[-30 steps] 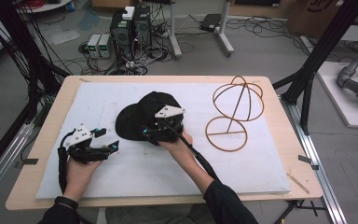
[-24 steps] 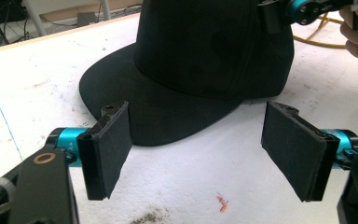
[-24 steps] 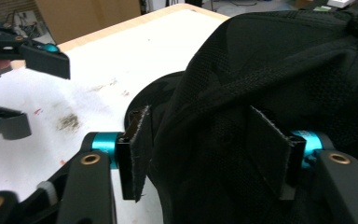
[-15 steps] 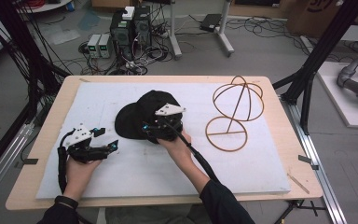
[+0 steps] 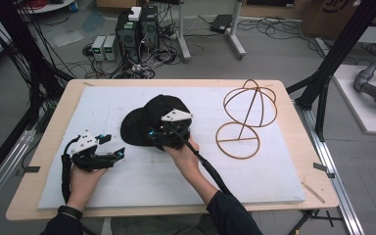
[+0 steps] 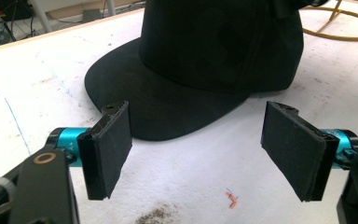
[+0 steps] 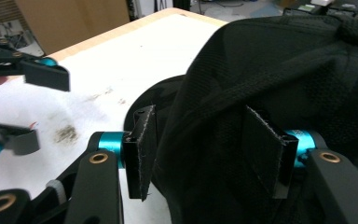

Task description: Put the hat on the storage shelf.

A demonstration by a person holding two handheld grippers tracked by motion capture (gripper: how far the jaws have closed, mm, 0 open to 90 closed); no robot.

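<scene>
On the white foam mat [image 5: 142, 196] that covers the wooden table [image 5: 293, 117], the high view shows a black fabric baseball cap [image 5: 137, 122] lying near the middle, brim toward the left. The right gripper [image 5: 169, 137] sits against the near side of the cap's crown, its grey plate on top. The left gripper [image 5: 100, 154] rests on the mat just left of the cap, apart from it. To the right, well clear of the cap, stands a round tan wire hat stand [image 5: 247, 115]. Compared with a second ago, neither hand has shifted and the cap lies where it did; the one change is that the right gripper's jaws have just been closing, with the crown's fabric between them.

In the left gripper view, the left gripper [image 6: 196, 144] has its jaws spread wide with nothing between them but bare mat; the cap's brim [image 6: 158, 107] lies just beyond the tips, untouched.

In the right gripper view, the right gripper [image 7: 209, 149] has a fold of the cap's crown [image 7: 279, 79] between its pads: the left pad [image 7: 142, 149] presses the outer edge of the fabric, the other is bedded into the cloth.

That closing suggests the grasp is now made; lifting the cap toward the stand looks like the likely next step.
</scene>
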